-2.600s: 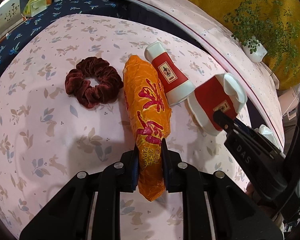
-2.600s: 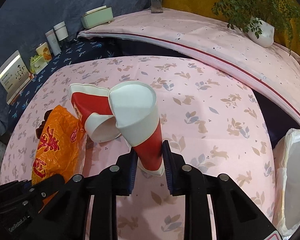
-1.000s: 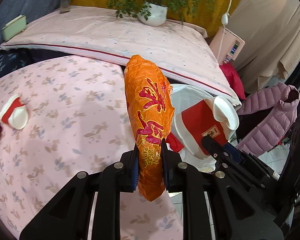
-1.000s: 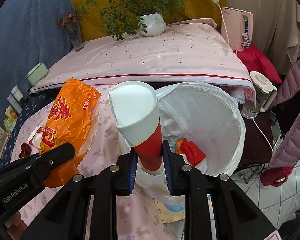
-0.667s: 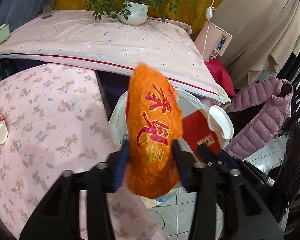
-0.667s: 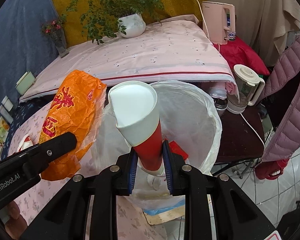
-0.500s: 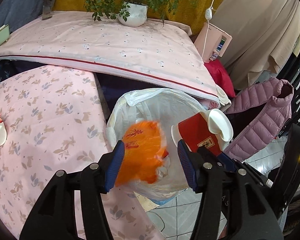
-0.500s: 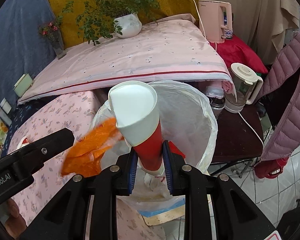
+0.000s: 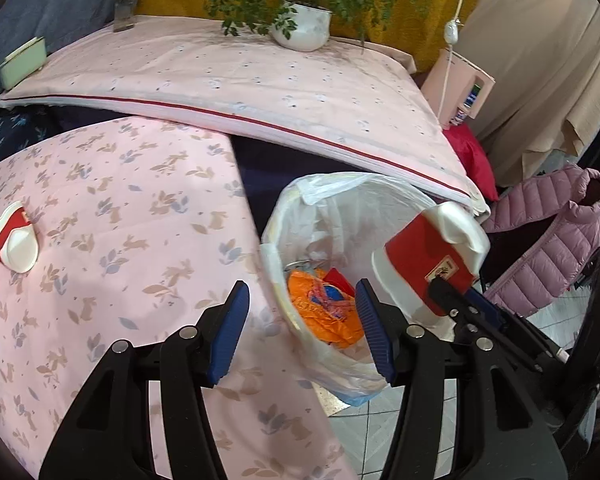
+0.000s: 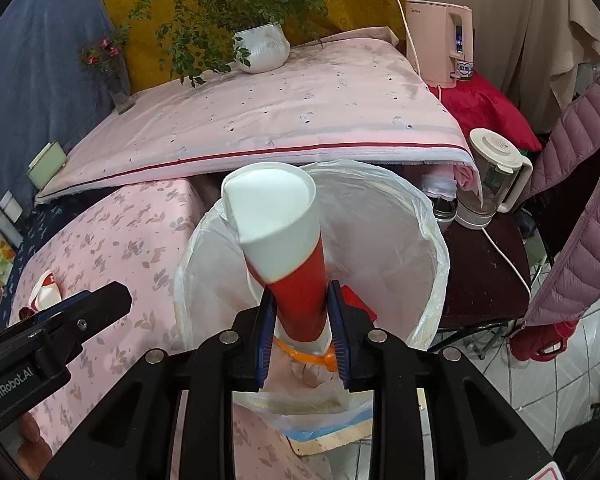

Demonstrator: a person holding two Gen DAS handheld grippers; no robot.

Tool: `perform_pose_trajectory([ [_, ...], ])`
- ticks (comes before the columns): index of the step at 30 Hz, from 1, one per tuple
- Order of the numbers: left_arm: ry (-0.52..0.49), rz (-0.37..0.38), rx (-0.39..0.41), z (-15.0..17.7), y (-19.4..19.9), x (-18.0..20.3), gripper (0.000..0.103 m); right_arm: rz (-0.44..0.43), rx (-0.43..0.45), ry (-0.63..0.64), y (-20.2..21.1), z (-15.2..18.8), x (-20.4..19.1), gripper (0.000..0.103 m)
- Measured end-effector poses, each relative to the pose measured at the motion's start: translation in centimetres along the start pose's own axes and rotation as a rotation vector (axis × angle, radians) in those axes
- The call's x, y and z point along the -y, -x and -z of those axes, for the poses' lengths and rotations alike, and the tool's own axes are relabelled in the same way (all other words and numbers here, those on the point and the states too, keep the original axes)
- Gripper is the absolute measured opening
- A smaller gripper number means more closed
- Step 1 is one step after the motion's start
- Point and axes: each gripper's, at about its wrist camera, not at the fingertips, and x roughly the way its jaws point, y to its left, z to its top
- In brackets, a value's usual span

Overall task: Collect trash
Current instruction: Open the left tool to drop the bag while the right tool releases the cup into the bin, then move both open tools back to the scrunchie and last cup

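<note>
The right tool (image 10: 302, 334) pinches a red-and-white paper cup (image 10: 286, 240), crushed flat at its red base, above the white-lined trash bin (image 10: 436, 248). The left tool (image 9: 300, 330) stands spread and empty over the crumpled orange wrapper (image 9: 326, 314) inside the bin. Another flattened cup (image 9: 12, 238) lies far left on the pink surface (image 9: 140, 216).

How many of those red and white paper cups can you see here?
2. One paper cup is pinched in the right gripper above the lined trash bin; the other cup lies crushed on the pink bunny-print cloth. More may be hidden inside the bin.
</note>
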Motion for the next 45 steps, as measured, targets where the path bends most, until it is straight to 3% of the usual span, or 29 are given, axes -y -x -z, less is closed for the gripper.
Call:
perform_pose_trajectory([
  [2, 0.011, -0.018, 0.001, 0.1, 0.1, -0.7, 0.054, 0.012, 0.007, 0.014, 0.0, -0.1, -0.5, 0.027],
  [5, 0.032, -0.046, 0.013, 0.2, 0.4, -1.8, 0.063, 0.012, 0.019, 0.022, 0.2, -0.1, -1.2, 0.040],
  [10, 0.059, -0.068, 0.029, 0.5, 1.2, -3.4, 0.063, -0.006, 0.024, 0.038, 0.6, -0.1, -2.5, 0.046],
  [27, 0.155, -0.113, 0.059, 1.7, 4.2, -9.5, 0.063, -0.055, 0.023, 0.148, 1.9, 1.2, -9.4, 0.055],
  [45, 0.320, -0.213, 0.078, 4.3, 7.6, -19.8, 0.065, -0.128, 0.005, 0.281, 2.5, 3.6, -18.7, 0.060],
])
